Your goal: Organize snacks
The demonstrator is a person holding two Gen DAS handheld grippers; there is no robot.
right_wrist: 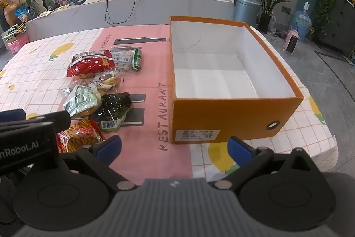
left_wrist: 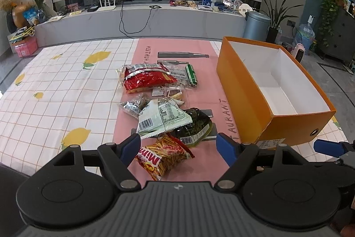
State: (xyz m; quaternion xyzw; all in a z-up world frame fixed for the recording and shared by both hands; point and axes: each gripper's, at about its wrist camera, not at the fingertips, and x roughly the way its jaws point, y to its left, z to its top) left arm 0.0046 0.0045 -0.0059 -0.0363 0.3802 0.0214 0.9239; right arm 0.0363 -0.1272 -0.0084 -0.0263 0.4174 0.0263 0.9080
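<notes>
Hovering: left gripper (left_wrist: 178,146) fingers apart over snack pile (left_wrist: 159,103); right gripper (right_wrist: 174,148) fingers apart near orange box (right_wrist: 235,117).

Readable print on the bench and the gear

The pink cloth runner (right_wrist: 155,81) ahead of the right tongs (right_wrist: 174,146) reads "RESTAURANT"; the orange-red crinkly stick-snack bag (left_wrist: 164,157) between the left tongs (left_wrist: 178,143) shows "Mim"; the black housing (right_wrist: 20,148) left of the right tongs reads "nRobot.AI".

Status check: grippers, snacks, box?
Left gripper and right gripper open, empty. Snack pile untouched on the table; orange box empty. Nothing in the way.
</notes>
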